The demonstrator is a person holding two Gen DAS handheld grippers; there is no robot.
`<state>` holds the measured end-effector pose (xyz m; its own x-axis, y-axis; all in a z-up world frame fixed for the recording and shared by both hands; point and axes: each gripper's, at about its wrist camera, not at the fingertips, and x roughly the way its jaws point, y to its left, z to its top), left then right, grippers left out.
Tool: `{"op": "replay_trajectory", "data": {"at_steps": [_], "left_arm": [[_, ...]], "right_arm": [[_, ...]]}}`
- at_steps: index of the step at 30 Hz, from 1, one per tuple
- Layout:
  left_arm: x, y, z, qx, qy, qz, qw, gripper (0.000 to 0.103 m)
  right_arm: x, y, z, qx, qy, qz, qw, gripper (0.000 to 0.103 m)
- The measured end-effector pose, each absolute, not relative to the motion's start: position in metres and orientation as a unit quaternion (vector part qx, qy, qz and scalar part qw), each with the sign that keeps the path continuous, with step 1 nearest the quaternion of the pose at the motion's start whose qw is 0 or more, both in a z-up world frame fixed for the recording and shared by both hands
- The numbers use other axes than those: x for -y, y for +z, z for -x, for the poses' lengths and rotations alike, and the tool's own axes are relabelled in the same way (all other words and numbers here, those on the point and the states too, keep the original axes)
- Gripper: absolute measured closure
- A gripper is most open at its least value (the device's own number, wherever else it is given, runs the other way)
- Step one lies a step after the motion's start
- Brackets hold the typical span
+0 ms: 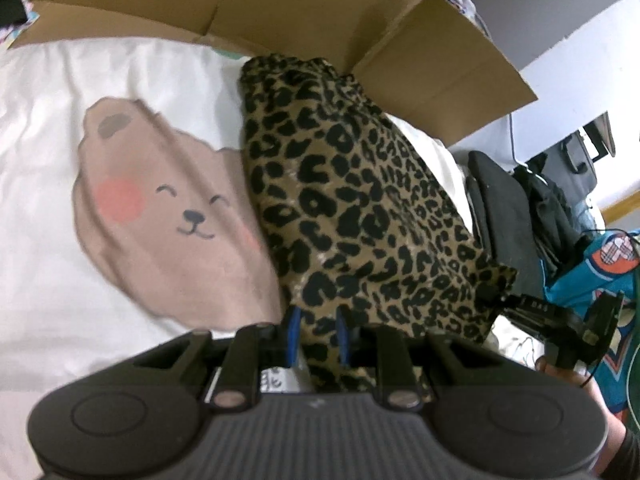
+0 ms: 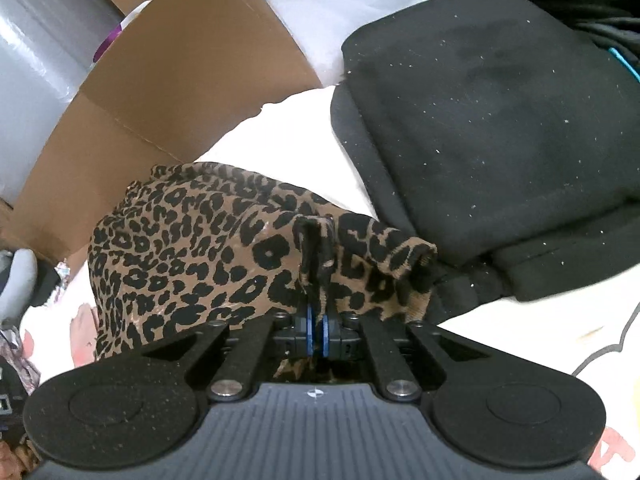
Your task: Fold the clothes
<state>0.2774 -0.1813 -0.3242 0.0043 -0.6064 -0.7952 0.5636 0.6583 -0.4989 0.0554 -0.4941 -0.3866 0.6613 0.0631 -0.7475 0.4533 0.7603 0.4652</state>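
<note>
Our left claw (image 1: 317,334) pinches the near edge of the leopard-print garment (image 1: 352,200); our right claw (image 2: 316,330) clamps a fold at its corner. The garment's long axis runs from 6 toward 11 o'clock over the bear-print sheet (image 1: 160,208), ending beside the cardboard box (image 1: 420,52).

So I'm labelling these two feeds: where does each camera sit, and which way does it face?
Left wrist: on the left gripper, facing along its jaws over the leopard-print garment toward the cardboard box; a hand shows.
Right wrist: on the right gripper, facing the garment and black clothing.
Shared: garment, box.
</note>
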Motion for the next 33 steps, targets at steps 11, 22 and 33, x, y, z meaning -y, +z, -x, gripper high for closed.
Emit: {"op": "replay_trajectory", "data": {"at_steps": [11,22,33], "left_arm": [[0.201,-0.309,-0.289,-0.566,-0.417,-0.016,0.711,0.082],[0.239,-0.286,-0.302,-0.565,-0.418,-0.063,0.709,0.082],[0.305,-0.273,-0.319,-0.546,-0.423,-0.104,0.716,0.081]], "right_arm": [[0.507,-0.381,-0.052,-0.361,-0.142,-0.337,0.858,0.093],[0.516,-0.382,-0.036,-0.329,-0.154,-0.35,0.863,0.101],[0.526,-0.4,-0.023,-0.321,-0.162,-0.398,0.844,0.101]]}}
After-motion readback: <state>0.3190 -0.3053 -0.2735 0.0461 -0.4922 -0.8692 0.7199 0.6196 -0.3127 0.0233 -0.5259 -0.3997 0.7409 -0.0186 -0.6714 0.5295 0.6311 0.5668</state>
